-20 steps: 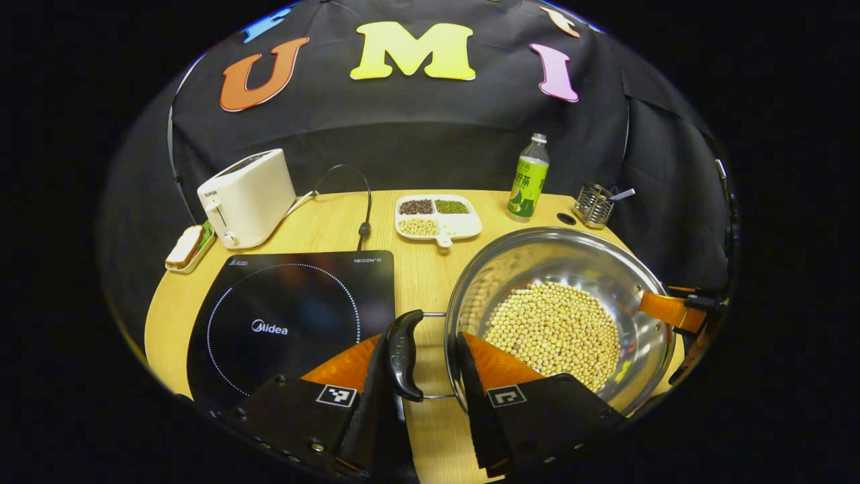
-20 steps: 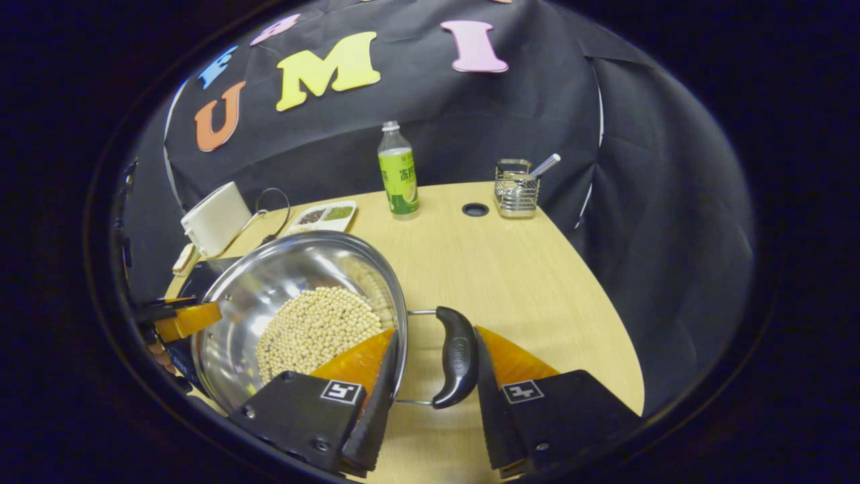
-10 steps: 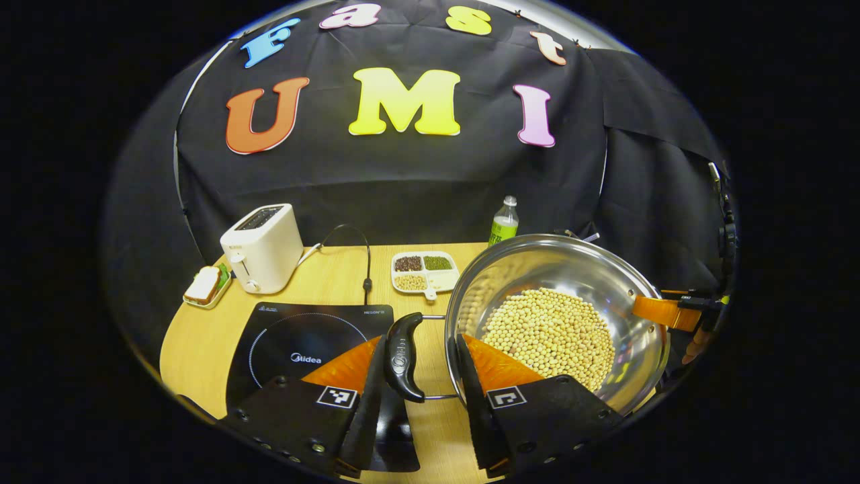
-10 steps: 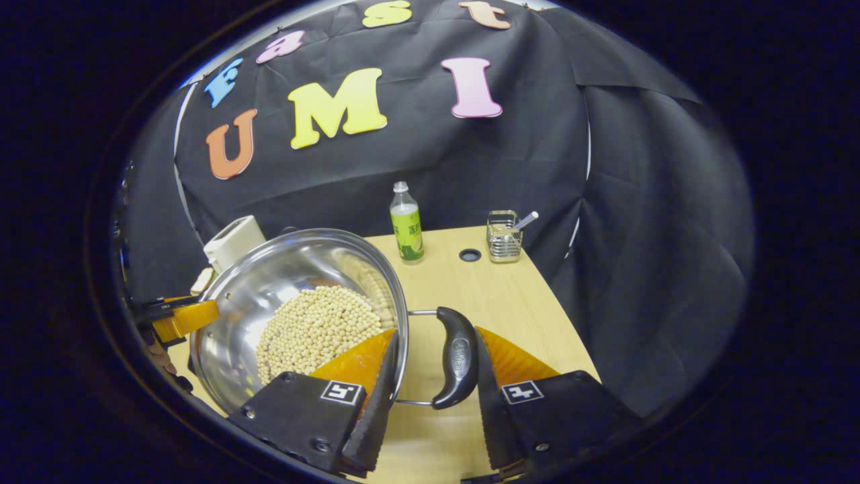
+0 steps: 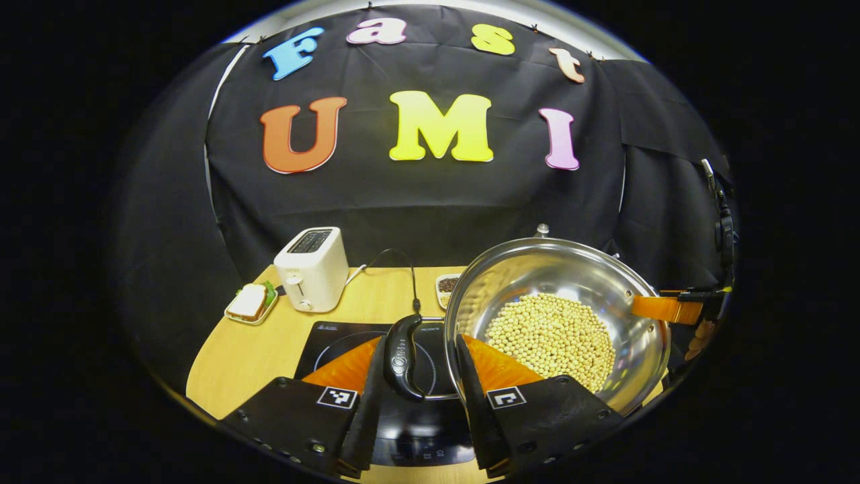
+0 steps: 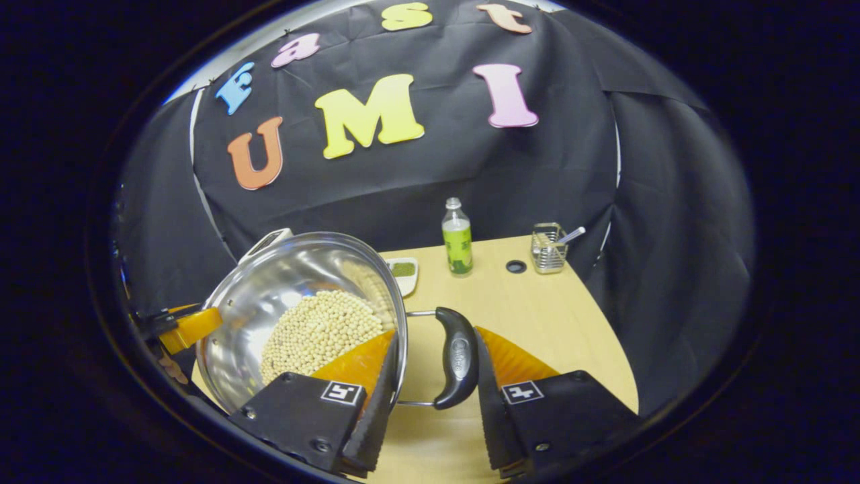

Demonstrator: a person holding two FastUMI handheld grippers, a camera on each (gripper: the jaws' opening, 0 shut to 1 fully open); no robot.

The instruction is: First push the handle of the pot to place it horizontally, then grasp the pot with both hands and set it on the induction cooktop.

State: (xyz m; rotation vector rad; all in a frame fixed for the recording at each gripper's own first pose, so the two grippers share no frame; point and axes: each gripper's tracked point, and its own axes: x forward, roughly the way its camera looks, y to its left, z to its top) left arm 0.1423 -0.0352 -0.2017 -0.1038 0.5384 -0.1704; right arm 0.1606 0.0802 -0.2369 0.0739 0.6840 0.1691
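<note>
Round polished stainless-steel pot point(image 5: 571, 282), shiny dished wall, carries a heap of small pale round soybeans point(image 5: 551, 334). Pot is in the air, slightly tilted, over the near-right part of the flat glossy black induction cooktop point(image 5: 339, 333) on the light wood-grain desk point(image 5: 248, 349).

Left gripper point(image 5: 418, 368) straddles the pot's curved black plastic handle point(image 5: 402, 356) on wire brackets; one finger against the handle, other inside the rim by the beans, so grasping handle & rim w/ both fingers. Right gripper point(image 6: 430, 366) does likewise on the opposite black curved handle point(image 6: 457, 357), one finger inside the pot wall.

Behind: boxy white toaster point(image 5: 311, 269) w/ cord, small tray w/ sandwich point(image 5: 250, 302), green-labelled clear plastic bottle point(image 6: 457, 238), wire-mesh metal holder point(image 6: 549, 249), white divided dish point(image 6: 403, 271).
</note>
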